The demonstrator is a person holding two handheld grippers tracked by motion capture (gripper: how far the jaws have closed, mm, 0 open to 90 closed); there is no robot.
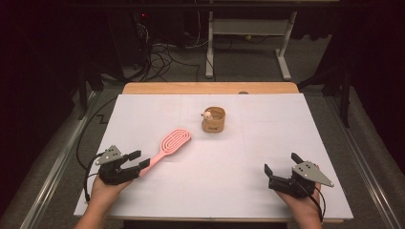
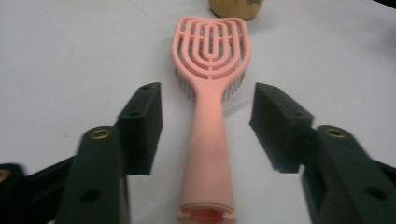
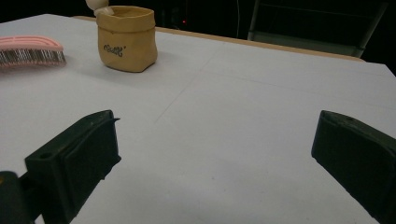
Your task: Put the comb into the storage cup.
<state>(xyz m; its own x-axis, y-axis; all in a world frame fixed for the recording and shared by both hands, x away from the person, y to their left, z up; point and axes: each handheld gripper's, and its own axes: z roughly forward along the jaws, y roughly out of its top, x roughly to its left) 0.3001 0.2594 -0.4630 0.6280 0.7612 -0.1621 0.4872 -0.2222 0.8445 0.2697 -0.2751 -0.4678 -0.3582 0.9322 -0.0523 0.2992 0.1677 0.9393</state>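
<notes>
High view: a pink hairbrush (image 1: 168, 146) lies flat on the white tabletop (image 1: 239, 162), its head pointing toward a small tan pouch (image 1: 213, 120) farther back, well apart from it. The left gripper (image 1: 137, 161) sits at the handle end with its jaws spread to either side of the handle tip, while the right gripper (image 1: 281, 165) hangs over bare tabletop at the near right, jaws wide and holding nothing.

Left gripper view: the hairbrush (image 2: 209, 116) runs straight up the middle, bristles down, and the handle lies between the two black jaws with clear gaps on both sides; neither pad touches it. The pouch (image 2: 236, 8) peeks in at the top edge.

Right gripper view: the right gripper (image 3: 224, 154) stands spread over plain white surface, with the pouch (image 3: 126, 38) and the brush head (image 3: 30, 50) far off at the upper left.

By my reading, the hairbrush rests free on the tabletop and is not gripped; if the aim is to lift it or take it to the pouch, closing on the handle and the carry are left.
</notes>
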